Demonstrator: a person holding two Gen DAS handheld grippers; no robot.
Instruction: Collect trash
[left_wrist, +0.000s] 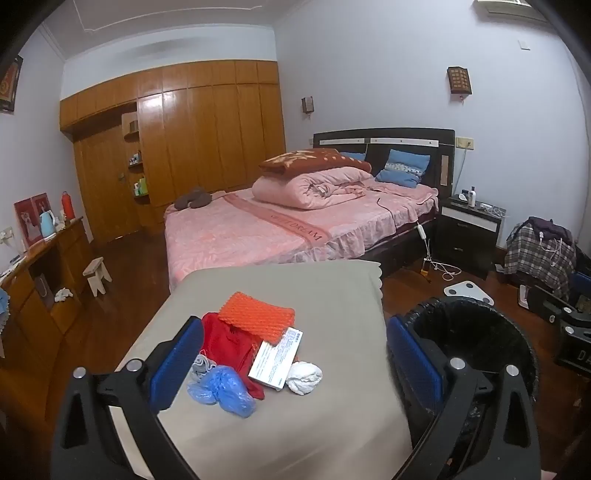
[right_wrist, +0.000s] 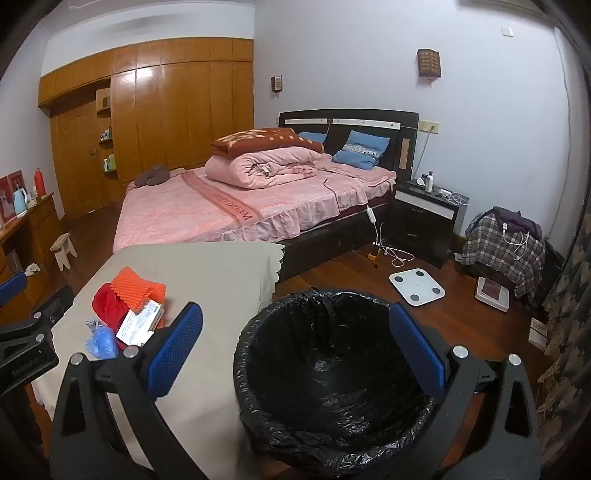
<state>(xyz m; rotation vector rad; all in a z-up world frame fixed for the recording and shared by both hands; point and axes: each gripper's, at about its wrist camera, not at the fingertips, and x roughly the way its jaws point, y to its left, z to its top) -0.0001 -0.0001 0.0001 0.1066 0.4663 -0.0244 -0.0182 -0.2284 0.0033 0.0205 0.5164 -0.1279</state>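
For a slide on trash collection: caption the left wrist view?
Open left gripper hovers over a trash pile on the table, beside a lined bin.

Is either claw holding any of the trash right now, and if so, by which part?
Nothing is held. The left claw hangs open over the trash pile, and the right claw is open over the bin.

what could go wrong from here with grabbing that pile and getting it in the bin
1. The items overlap: the orange bubble wrap lies on the red bag and the white box, so lifting one may drag others off the table.
2. The blue plastic cover and white paper wad are soft and could slip from the open left hand-held gripper.
3. The bin stands beside the table, so a release too early would land on the floor.
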